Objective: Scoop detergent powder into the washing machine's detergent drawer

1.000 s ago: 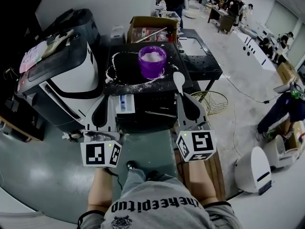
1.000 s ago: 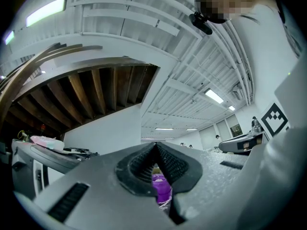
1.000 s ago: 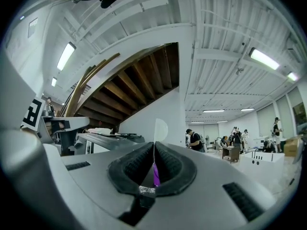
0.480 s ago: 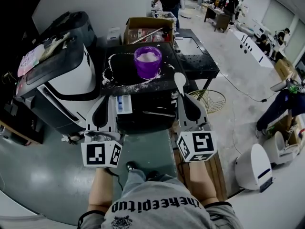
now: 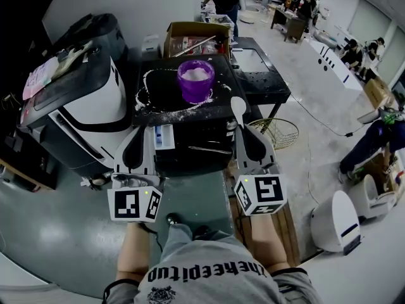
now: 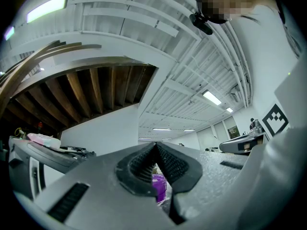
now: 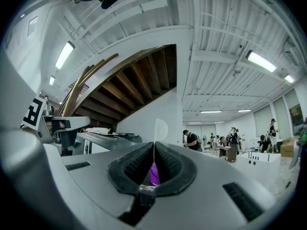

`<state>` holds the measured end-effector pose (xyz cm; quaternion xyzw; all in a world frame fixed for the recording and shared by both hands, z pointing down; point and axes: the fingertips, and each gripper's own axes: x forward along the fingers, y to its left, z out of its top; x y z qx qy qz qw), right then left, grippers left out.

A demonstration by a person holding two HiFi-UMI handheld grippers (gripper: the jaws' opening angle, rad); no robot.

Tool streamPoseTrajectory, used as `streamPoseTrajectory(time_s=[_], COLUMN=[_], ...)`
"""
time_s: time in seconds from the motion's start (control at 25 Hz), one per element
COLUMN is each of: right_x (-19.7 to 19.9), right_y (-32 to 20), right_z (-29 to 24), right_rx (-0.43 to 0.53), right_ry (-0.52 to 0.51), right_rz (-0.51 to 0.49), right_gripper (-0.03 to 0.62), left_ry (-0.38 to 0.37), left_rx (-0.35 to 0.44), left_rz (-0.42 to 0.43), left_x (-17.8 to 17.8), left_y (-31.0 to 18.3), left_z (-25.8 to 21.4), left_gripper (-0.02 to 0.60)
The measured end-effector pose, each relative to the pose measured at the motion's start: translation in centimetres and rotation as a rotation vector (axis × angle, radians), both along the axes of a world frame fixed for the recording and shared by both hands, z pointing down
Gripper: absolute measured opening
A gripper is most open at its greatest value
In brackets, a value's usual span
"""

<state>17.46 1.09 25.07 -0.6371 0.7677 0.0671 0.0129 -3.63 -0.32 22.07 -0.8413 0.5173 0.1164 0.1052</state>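
Black machine top (image 5: pixel 166 88), powder-strewn.
Bore a purple cup (image 5: pixel 195 81) near its middle, ringed by spilled white powder (image 5: pixel 172 113).

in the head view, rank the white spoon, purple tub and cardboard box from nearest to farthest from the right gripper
1. White spoon: clamped in the right gripper, sticking out just ahead of it.
2. Purple tub: ahead and to the left, standing on the black top.
3. Cardboard box: behind the tub, farthest back.
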Motion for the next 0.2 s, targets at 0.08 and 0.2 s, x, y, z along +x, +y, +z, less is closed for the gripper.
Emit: streamPoseTrajectory(time_s=[0.08, 0.2], right_x=[0.01, 0.03], right_y=[0.02, 0.02], right_z=[0.07, 0.14], right_rx=[0.001, 0.003], right_ry=[-0.001, -0.003], right_rz=[-0.001, -0.002], right_gripper=[0.008, 0.008], left_ry=[0.001, 0.003], left_rx=[-0.001, -0.002], left_rz=[-0.002, -0.005], left_x=[-0.04, -0.12], left_y=[0.02, 0.02], left_z=[0.14, 0.33], left_gripper=[0.003, 0.003])
